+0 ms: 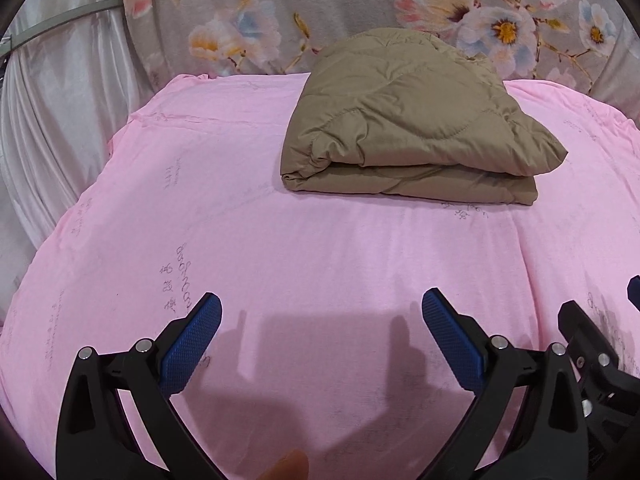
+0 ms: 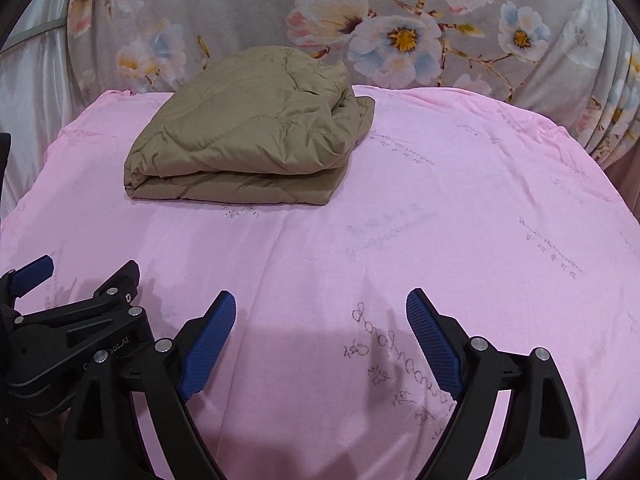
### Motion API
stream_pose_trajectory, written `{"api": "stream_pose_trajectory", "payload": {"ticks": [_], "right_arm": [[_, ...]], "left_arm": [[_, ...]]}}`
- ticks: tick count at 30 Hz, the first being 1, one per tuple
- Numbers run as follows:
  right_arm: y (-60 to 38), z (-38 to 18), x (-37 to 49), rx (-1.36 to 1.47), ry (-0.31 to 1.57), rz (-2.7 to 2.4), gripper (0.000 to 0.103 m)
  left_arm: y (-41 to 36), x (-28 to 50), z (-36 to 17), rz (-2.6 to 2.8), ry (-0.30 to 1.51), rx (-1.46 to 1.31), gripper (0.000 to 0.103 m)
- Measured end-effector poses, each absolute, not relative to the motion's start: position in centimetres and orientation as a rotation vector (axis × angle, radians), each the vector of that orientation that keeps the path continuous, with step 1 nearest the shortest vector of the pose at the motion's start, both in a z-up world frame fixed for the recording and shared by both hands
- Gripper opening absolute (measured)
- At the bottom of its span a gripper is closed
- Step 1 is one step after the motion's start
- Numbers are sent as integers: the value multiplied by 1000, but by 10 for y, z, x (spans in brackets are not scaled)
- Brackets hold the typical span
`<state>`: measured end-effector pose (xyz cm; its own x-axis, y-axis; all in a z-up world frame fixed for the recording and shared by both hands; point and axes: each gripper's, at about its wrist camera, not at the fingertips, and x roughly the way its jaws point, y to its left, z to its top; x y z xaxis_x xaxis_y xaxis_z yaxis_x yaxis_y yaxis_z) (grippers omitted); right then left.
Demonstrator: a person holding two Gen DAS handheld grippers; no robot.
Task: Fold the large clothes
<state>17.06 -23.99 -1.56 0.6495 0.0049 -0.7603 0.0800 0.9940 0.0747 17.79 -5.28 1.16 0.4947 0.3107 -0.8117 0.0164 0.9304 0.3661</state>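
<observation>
In the left wrist view, white curtain cloth point(image 1: 60, 100) hangs down the left edge of the frame. The pink sheet point(image 1: 200, 200) fills the middle and lower part, printed with faint grey writing. At the bottom, the left tool point(image 1: 322, 312) stands with its jaws wide apart and nothing between them; its blue pads point(image 1: 192, 344) hover over bare sheet, and their shadows fall on the cloth just below. A fingertip point(image 1: 290, 466) shows at the bottom edge between the black arms. The folded brown quilted jacket point(image 1: 412, 128) lies in the upper middle, a little right of centre, well apart from the tool and beyond its tips. Behind it, along the top, runs a grey flowered cloth point(image 1: 360, 8). At the lower right edge part of the other tool shows, black with a blue tip.

In the right wrist view, the left tool point(image 2: 36, 276) shows at the lower left edge. The jacket point(image 2: 248, 136) lies in the upper left of the frame, folded into a thick pad with its closed fold facing the camera, resting on the sheet point(image 2: 460, 200). The right tool point(image 2: 320, 304) sits at the bottom centre, jaws spread wide and empty, with the jacket well beyond and to the left of its tips. The flowered cloth point(image 2: 400, 20) spans the top.
</observation>
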Motion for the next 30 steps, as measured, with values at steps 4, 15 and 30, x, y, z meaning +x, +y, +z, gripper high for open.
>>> {"api": "stream_pose_trajectory", "payload": {"ticks": [4, 15, 30], "right_arm": [[-238, -16, 170, 108, 867, -42, 85], [-238, -19, 171, 103, 884, -59, 85], [-241, -21, 171, 102, 884, -55, 85]], "left_arm": [[-52, 177, 12, 190, 1039, 346, 98], [-52, 178, 10, 191, 1042, 366, 96], [-53, 177, 8, 192, 1040, 376, 96]]}}
